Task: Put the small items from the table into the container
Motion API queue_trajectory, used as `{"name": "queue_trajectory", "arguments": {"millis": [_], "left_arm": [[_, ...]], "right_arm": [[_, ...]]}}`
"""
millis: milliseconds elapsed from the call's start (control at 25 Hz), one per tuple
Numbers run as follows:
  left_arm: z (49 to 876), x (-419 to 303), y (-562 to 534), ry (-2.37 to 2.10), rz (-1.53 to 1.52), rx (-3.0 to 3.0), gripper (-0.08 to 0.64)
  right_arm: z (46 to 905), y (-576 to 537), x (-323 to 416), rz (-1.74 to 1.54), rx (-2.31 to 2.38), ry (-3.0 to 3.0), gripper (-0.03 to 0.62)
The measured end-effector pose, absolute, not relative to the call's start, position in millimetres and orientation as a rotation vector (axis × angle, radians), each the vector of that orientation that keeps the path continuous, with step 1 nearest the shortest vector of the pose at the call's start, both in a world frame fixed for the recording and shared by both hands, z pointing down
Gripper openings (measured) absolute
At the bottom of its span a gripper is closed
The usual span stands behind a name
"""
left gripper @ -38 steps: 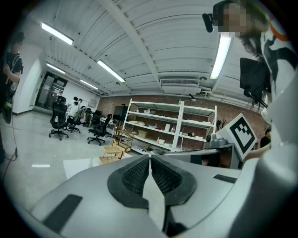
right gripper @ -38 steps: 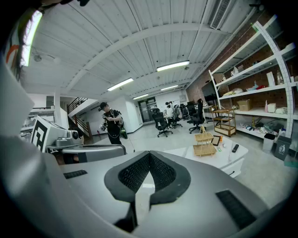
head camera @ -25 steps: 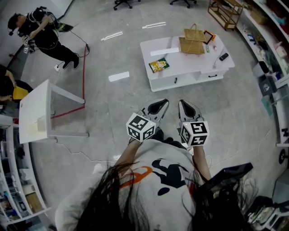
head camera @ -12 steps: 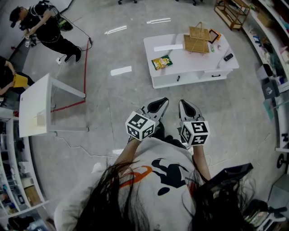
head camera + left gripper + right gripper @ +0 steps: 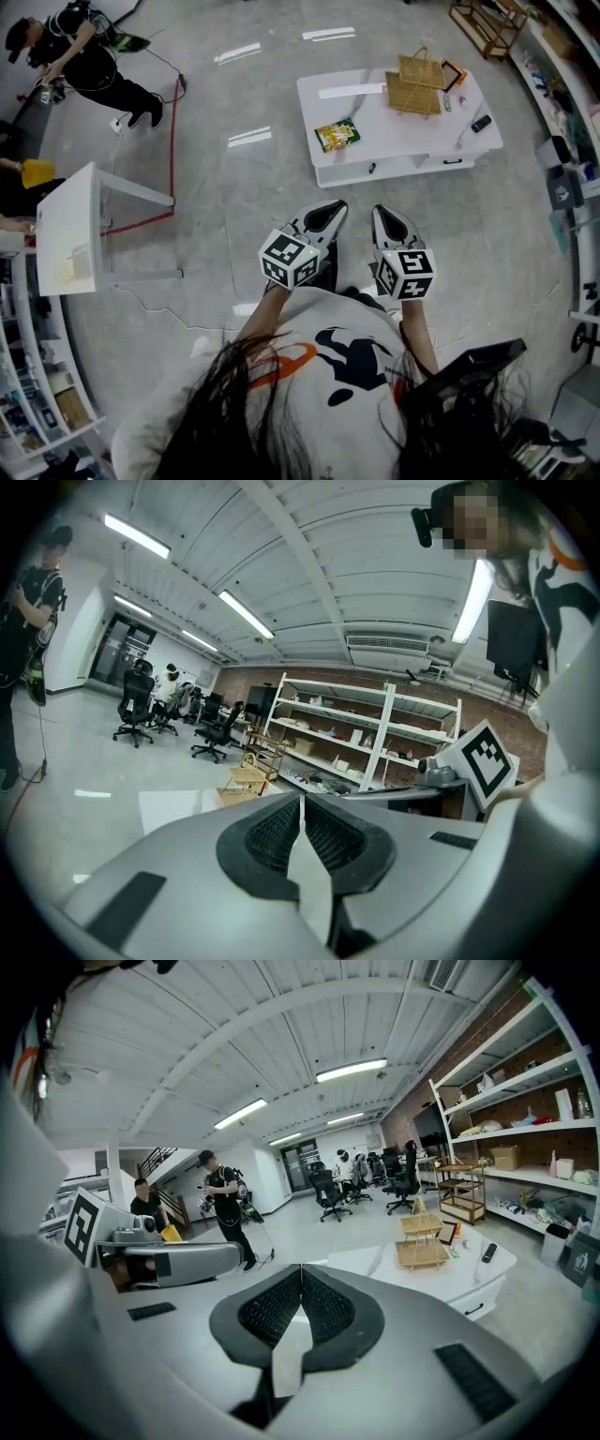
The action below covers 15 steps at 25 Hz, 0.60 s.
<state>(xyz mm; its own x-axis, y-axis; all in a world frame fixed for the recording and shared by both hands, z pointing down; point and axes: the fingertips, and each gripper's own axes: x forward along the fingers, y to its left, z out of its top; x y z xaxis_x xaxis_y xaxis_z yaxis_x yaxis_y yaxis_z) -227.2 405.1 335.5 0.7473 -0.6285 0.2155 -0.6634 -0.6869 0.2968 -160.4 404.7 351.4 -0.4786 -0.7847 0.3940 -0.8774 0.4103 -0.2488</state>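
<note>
While both pairs of tongs hang side by side in front of the person's chest, above the grey floor (image 5: 253, 202), the task's things lie well ahead of them on a low white table (image 5: 375, 117). The left tongs (image 5: 322, 218) are closed, their ribbed pads pressed together with nothing between them. The right tongs (image 5: 391, 225) are closed in the same way and are just as empty. Each carries its marker cube, the left cube (image 5: 289, 260) and the right cube (image 5: 405, 274), close to the person's white shirt (image 5: 337, 366).

On the table, the container is a wicker basket (image 5: 415, 84) with two tiers and a tall handle, standing upright toward the far right part of the top. A green and yellow snack packet (image 5: 337, 135) lies flat near the table's front left part, well apart from the basket. A small black item (image 5: 481, 123) rests near the right end. An orange-edged flat thing (image 5: 454, 73) sits just behind the basket, and a few tiny bits just right of the basket are too small to tell. A long white strip (image 5: 350, 91) lies along the far left edge.

Off to the left stands a second white table (image 5: 66, 234), with a red cable (image 5: 172, 141) running across the floor beside it and a person in black (image 5: 94, 70) beyond.
</note>
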Motion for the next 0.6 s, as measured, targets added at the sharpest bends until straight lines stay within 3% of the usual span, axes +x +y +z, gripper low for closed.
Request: {"name": "queue_trajectory", "arguments": {"millis": [600], "left_arm": [[349,-285,222,-0.965,0.148,2.528,0.011]], "right_arm": [[367,237,-193,0.764,1.54,-2.362,0.015]]}}
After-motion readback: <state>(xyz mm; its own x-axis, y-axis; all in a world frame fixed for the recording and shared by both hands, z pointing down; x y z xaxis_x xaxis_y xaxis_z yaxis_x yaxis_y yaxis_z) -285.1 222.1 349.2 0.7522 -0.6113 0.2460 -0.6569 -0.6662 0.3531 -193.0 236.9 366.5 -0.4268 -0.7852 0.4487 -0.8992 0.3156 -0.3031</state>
